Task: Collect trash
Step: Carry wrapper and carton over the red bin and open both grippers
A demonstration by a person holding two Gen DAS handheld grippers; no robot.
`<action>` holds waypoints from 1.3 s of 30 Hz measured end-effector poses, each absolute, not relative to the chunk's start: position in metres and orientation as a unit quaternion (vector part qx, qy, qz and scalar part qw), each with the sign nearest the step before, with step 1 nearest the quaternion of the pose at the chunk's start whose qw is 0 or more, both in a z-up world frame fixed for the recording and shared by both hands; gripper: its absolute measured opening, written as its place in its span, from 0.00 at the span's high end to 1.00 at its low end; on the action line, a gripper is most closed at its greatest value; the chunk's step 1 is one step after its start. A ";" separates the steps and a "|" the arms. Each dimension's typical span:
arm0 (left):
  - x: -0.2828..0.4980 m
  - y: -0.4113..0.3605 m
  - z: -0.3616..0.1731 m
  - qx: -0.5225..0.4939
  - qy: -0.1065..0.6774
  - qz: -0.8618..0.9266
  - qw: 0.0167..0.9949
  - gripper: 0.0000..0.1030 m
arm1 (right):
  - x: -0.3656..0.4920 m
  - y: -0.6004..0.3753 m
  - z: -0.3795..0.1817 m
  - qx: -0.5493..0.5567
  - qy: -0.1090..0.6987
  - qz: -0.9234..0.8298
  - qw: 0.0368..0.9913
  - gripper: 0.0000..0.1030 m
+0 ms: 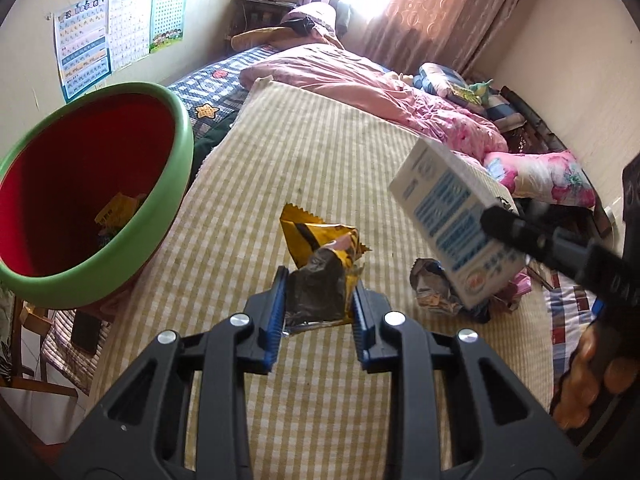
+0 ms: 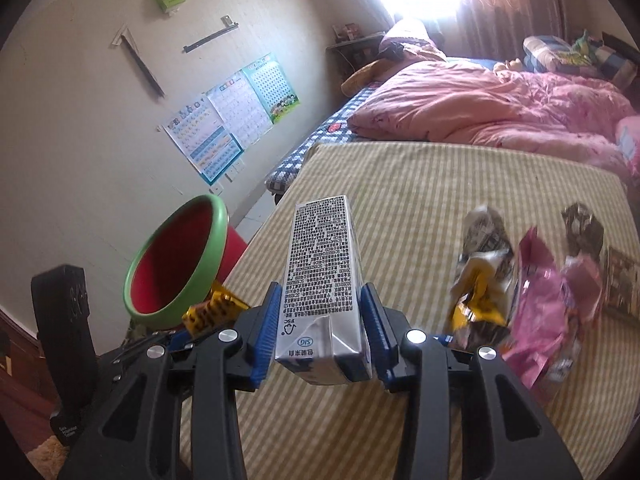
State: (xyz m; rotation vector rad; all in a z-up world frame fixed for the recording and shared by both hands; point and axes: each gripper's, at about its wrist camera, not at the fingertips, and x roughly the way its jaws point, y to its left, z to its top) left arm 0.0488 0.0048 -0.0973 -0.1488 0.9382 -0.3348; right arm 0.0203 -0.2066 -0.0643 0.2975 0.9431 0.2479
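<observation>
Over striped bed [image 1: 320, 152], left gripper [image 1: 320, 304] clamps wrapper [image 1: 320, 264] — right gripper [image 2: 320, 332], carton [image 2: 320, 272]

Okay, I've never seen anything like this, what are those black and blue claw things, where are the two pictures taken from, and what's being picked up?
There is no robot here. A person holds a pair of hand tongs in each hand, and each pair carries a wide-angle camera looking along its fingers. One picture comes from the left tongs, the other from the right tongs.

The left tongs grip a yellow wrapper. The right tongs grip a milk carton, lifted off the bed.

Below is a bed with a striped sheet. More wrappers still lie on it. Beside the bed stands a bin, red inside with a green rim, with some trash already at the bottom.
</observation>
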 end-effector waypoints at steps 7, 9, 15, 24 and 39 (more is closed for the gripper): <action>0.045 0.015 -0.102 -0.086 0.457 -0.146 0.873 0.73 | 0.016 -0.199 -0.070 0.147 0.461 0.116 0.867 0.61; 0.046 0.019 -0.102 -0.088 0.456 -0.143 0.874 0.73 | 0.016 -0.198 -0.069 0.147 0.460 0.116 0.868 0.61; 0.047 0.033 -0.097 -0.092 0.445 -0.134 0.880 0.73 | 0.016 -0.189 -0.070 0.142 0.459 0.126 0.868 0.61; 0.050 0.042 -0.104 -0.092 0.452 -0.139 0.876 0.73 | 0.018 -0.181 -0.073 0.139 0.461 0.125 0.867 0.61; 0.063 0.059 -0.094 -0.083 0.440 -0.168 0.878 0.73 | 0.028 -0.156 -0.070 0.137 0.458 0.114 0.871 0.61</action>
